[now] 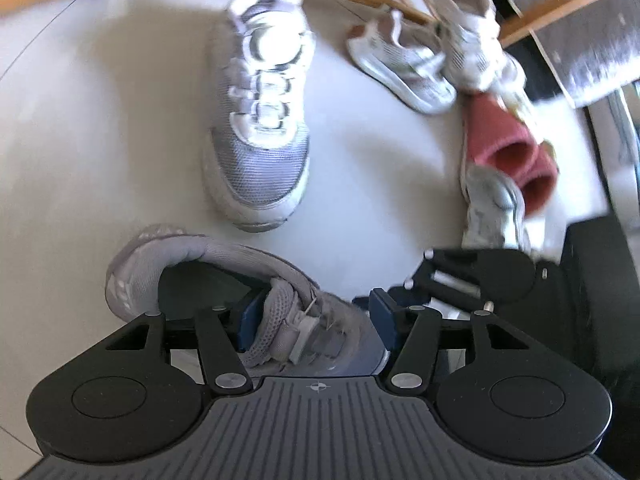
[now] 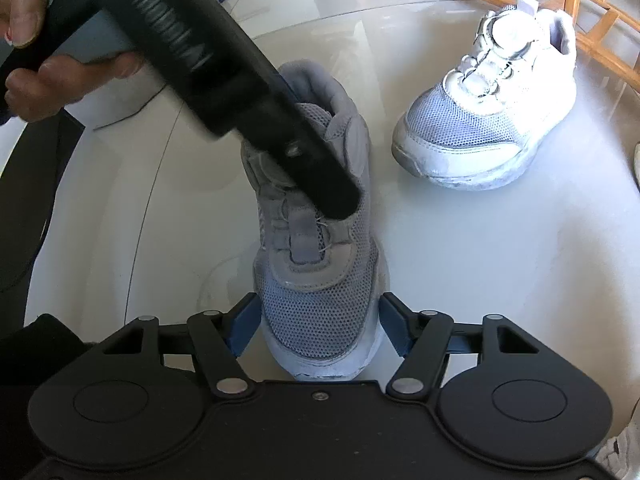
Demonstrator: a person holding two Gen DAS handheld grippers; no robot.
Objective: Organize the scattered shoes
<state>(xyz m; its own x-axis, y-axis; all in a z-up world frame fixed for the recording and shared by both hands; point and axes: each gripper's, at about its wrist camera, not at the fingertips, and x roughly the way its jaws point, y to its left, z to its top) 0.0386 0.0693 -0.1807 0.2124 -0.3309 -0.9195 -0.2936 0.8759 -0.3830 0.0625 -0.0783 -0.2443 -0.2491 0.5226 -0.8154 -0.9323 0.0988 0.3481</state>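
here the grey sneaker [image 2: 316, 240] stands upright on the white tabletop [image 2: 500, 272], toe toward six o'clock in the right wrist view. the right tool [image 2: 318, 330] straddles its toe, blue pads just beside the sides, contact unclear. the left tool [image 1: 312, 322] brackets its tongue and collar, one pad touching, the other apart, released. a white sneaker [image 2: 492, 108] sits at one o'clock.

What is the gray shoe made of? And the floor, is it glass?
The gray shoe looks like woven mesh fabric: tiny holes cover its toe, with smoother, matte panels around the strap, perhaps suede. Its sole looks like pale rubber. The floor looks like polished tile or stone, not glass: it is opaque and glossy, and it reflects light.
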